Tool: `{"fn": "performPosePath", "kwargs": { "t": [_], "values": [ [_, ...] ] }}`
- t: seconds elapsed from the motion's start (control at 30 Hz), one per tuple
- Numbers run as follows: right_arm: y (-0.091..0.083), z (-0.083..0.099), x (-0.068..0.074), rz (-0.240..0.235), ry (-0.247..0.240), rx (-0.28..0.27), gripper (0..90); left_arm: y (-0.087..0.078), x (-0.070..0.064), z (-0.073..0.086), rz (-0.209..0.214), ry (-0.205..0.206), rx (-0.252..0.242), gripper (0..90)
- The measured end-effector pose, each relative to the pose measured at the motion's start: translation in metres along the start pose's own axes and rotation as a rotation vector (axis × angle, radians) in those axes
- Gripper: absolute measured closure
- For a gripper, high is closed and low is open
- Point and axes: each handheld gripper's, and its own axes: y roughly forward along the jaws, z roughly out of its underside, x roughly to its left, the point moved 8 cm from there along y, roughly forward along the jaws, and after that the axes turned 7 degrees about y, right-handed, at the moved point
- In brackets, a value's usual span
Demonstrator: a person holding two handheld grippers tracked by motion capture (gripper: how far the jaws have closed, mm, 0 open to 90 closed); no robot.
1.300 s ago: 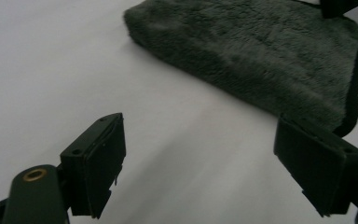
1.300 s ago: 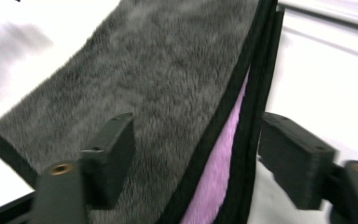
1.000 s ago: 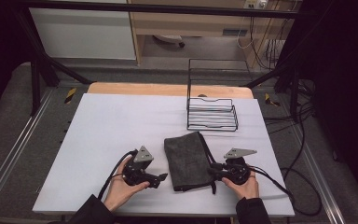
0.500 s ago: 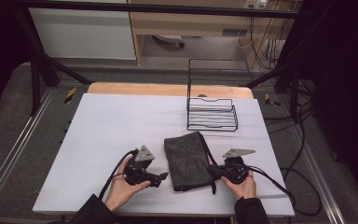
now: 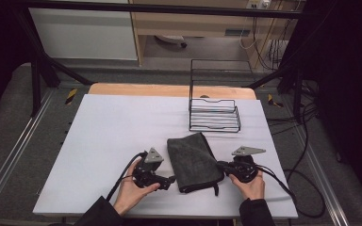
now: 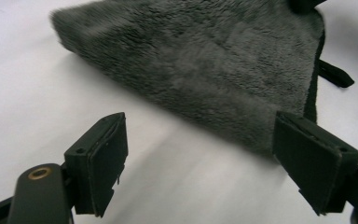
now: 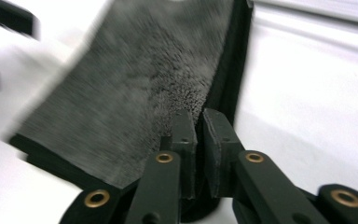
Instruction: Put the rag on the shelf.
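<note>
My right tongs (image 5: 221,165) pinch the grey towel's (image 5: 192,160) edge; left tongs (image 5: 168,180) gape wide, empty, beside it on counter (image 5: 103,127).

The left tool (image 5: 170,179) rests low near the desk's front edge, jaws spread wide. The right tool (image 5: 220,165) lies level, jaws nearly together.

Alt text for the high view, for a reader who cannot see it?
A folded grey towel lies on a white table between two hand-held grippers: the right gripper is at its edge, the left gripper beside its near corner. A black wire rack stands behind the towel.
</note>
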Motion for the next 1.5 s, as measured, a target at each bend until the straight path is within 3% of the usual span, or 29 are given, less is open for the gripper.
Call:
{"fn": "performPosePath", "kwargs": {
  "t": [0.03, 0.07, 0.17, 0.27, 0.3, 0.47, 0.5, 0.57, 0.6, 0.7, 0.83, 0.93, 1.03, 1.07, 1.1, 1.2, 1.3, 1.5],
  "values": [
    [0.003, 0.003, -0.001, 0.014, -0.009, 0.024, 73.0, 0.003, -0.003, -0.001, 0.005, -0.003, 0.006, 19.3],
    [0.004, 0.001, -0.001, 0.014, -0.015, 0.011, 70.0, 0.006, -0.006, -0.001, 0.008, -0.006, 0.010, 21.8],
    [-0.001, -0.018, -0.002, -0.028, 0.017, -0.080, 66.8, 0.015, -0.018, -0.003, 0.025, -0.025, 0.017, 27.9],
    [0.003, -0.030, -0.009, -0.008, 0.016, -0.111, 65.4, 0.020, -0.020, -0.006, 0.013, -0.034, 0.019, 34.2],
    [0.016, -0.036, -0.014, 0.011, 0.011, -0.100, 65.2, 0.021, -0.021, -0.006, 0.004, -0.030, 0.027, 36.2],
    [0.048, -0.038, -0.016, 0.004, 0.003, -0.069, 73.3, 0.030, -0.025, -0.001, -0.015, -0.042, 0.053, 42.5],
    [0.052, -0.036, -0.016, 0.000, 0.004, -0.056, 79.1, 0.031, -0.026, 0.000, -0.016, -0.046, 0.053, 43.2],
    [0.053, -0.036, -0.016, -0.016, 0.011, -0.055, 81.3, 0.032, -0.027, 0.001, -0.019, -0.051, 0.050, 43.7],
    [0.051, -0.037, -0.015, -0.014, -0.002, -0.055, 90.0, 0.031, -0.027, 0.001, -0.018, -0.049, 0.049, 44.9],
    [0.047, -0.040, -0.016, 0.001, -0.011, -0.074, 90.0, 0.031, -0.028, 0.002, -0.007, -0.072, 0.039, 46.7],
    [0.044, -0.043, -0.018, 0.029, -0.022, -0.102, 90.0, 0.030, -0.031, 0.005, -0.002, -0.073, 0.036, 49.8],
    [0.044, -0.046, -0.024, 0.081, -0.031, -0.112, 90.0, 0.030, -0.034, 0.007, 0.010, -0.080, 0.039, 52.9],
    [0.046, -0.042, -0.030, 0.099, -0.018, -0.087, 90.0, 0.031, -0.035, 0.007, 0.006, -0.083, 0.038, 54.0],
    [0.044, -0.041, -0.028, 0.078, -0.011, -0.091, 89.0, 0.032, -0.035, 0.006, 0.009, -0.089, 0.037, 54.4],
    [0.041, -0.041, -0.026, 0.060, -0.012, -0.099, 79.6, 0.032, -0.035, 0.007, 0.016, -0.095, 0.041, 54.7],
    [0.025, -0.037, -0.017, 0.002, -0.006, -0.104, 67.2, 0.033, -0.036, 0.007, 0.003, -0.089, 0.041, 56.1],
    [0.011, -0.025, -0.010, -0.027, -0.006, -0.096, 57.6, 0.034, -0.038, 0.006, -0.013, -0.093, 0.051, 59.1],
    [0.013, 0.002, -0.004, -0.035, -0.020, -0.016, 54.2, 0.035, -0.038, 0.005, -0.002, -0.115, 0.064, 69.9]
  ]
}}
